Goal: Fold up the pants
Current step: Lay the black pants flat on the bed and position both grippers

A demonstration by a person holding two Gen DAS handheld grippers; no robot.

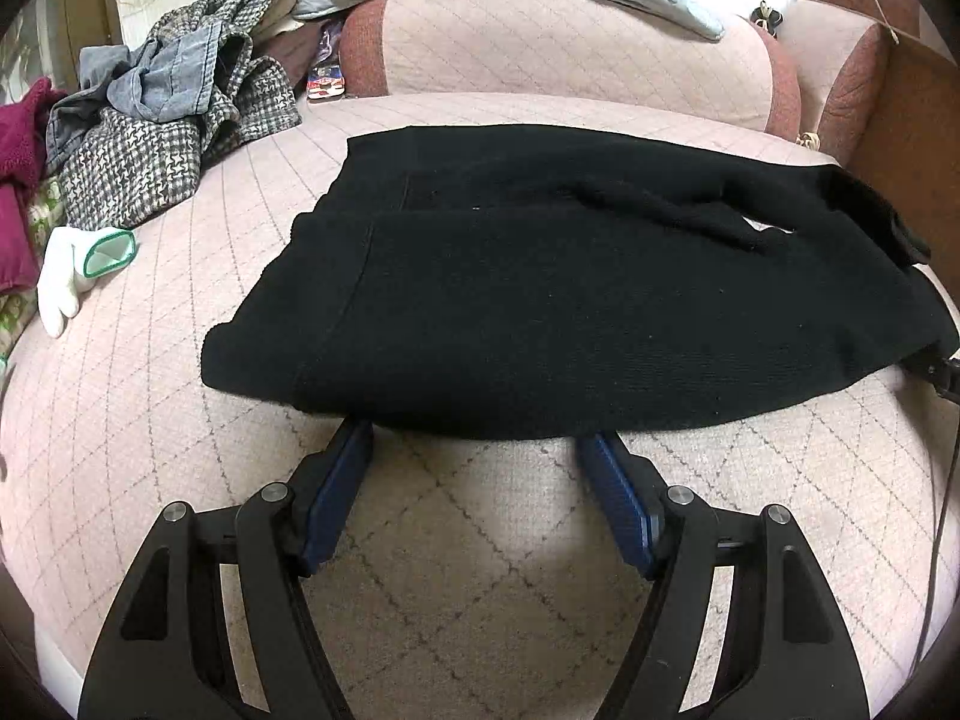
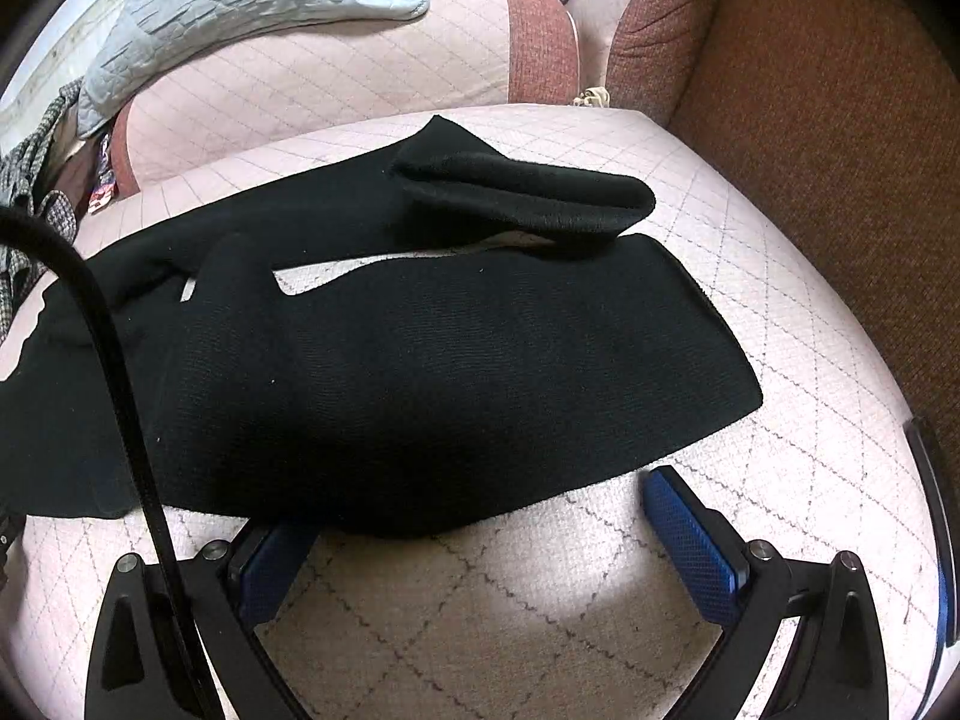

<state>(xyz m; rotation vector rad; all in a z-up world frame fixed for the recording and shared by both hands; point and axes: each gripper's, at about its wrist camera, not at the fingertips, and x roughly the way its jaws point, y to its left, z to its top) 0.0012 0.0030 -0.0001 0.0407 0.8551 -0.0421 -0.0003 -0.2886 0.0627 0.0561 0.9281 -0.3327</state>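
Black pants lie spread across the pink quilted sofa seat; they also show in the right wrist view. One leg end is curled over itself at the far side. My left gripper is open, its blue pads at the pants' near edge, with the tips just under the fabric. My right gripper is open at the near edge of the other end, and its left pad is partly under the cloth.
A heap of checked and denim clothes and a white glove lie at the left. A grey quilt drapes over the back cushions. A brown armrest bounds the right. A black cable crosses the right view.
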